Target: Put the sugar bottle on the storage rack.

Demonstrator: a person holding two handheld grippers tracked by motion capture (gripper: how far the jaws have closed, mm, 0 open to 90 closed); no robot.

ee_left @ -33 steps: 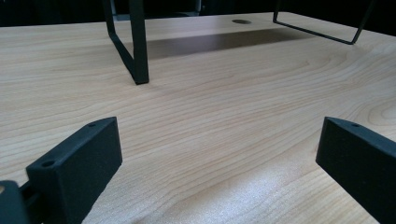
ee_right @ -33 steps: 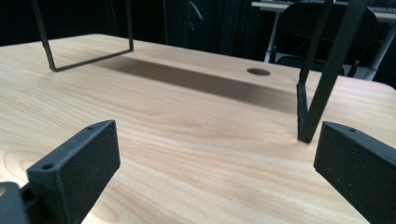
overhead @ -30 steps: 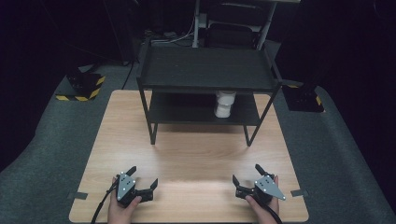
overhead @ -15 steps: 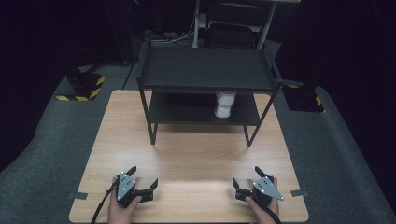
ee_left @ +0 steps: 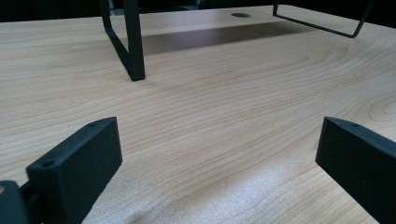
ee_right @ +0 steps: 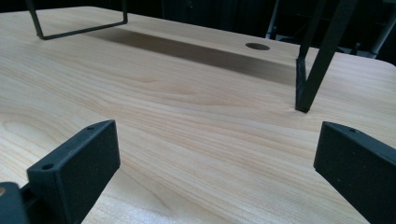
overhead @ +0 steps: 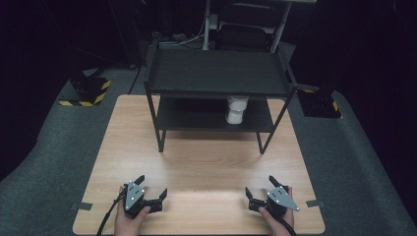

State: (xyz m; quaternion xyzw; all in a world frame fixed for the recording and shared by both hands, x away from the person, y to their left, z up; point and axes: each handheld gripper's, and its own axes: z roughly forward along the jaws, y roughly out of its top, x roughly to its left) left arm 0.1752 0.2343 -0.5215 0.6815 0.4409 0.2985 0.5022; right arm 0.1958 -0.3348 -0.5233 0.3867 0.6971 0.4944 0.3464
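Jaws stand wide on the left gripper [overhead: 150, 191] and right gripper [overhead: 259, 189]. Well ahead of both, the white plastic jar [overhead: 235, 109] on the black rack's [overhead: 216, 73] lower shelf looks light, rigid and smooth; grasp its body from the side.

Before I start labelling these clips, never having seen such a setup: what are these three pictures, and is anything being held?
A person sits at a wooden table, holding a hand-held claw tool in each hand: the left claw and right claw.

The high view looks down from above. The other two pictures come from cameras riding on each claw, looking out between its black jaws.

A black two-level shelf stands on the table, with a white object on its lower level. Both claws are open and hold nothing.
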